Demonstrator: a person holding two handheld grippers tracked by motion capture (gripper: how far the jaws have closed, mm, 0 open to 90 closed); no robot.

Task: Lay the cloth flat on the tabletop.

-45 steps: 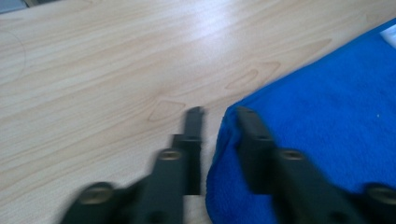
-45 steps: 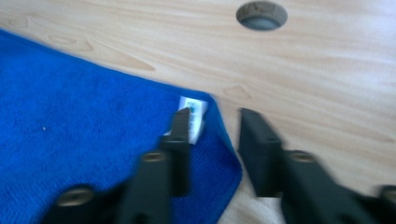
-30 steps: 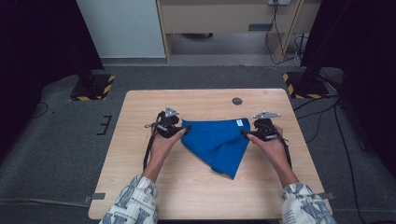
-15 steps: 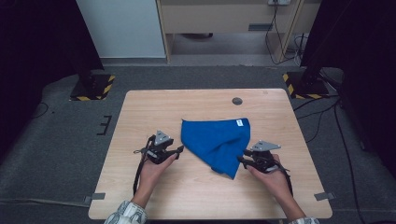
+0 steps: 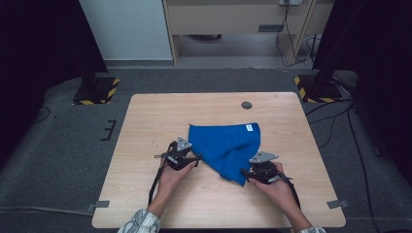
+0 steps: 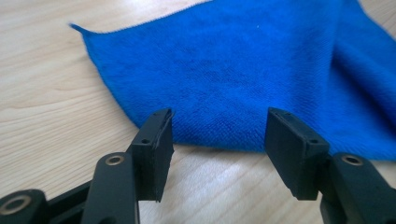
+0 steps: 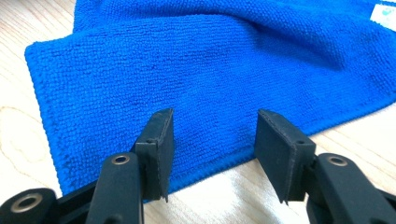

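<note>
A blue cloth (image 5: 226,145) lies folded on the wooden table (image 5: 145,121), its near end tapering to a point, with a white label (image 5: 249,127) at its far right corner. My left gripper (image 5: 194,159) sits low at the cloth's left edge. Its jaws closed partway a moment ago and stand open (image 6: 219,140), with the cloth's hem (image 6: 233,70) just beyond the tips and bare table between them. My right gripper (image 5: 247,172) is at the cloth's near tip. Its jaws have just opened a little (image 7: 212,144) and straddle the cloth's edge (image 7: 210,70) without pressing on it.
A small dark round grommet (image 5: 247,105) is set in the table at the far middle. Bare wood surrounds the cloth on all sides. Black stands with striped bases (image 5: 97,92) flank the table on the grey floor, and a cabinet (image 5: 233,19) stands behind.
Both hands have drawn back from the cloth's far corners toward the near side and sunk lower. The cloth stayed flat on the table. Lately the right gripper edged in at the near tip.
</note>
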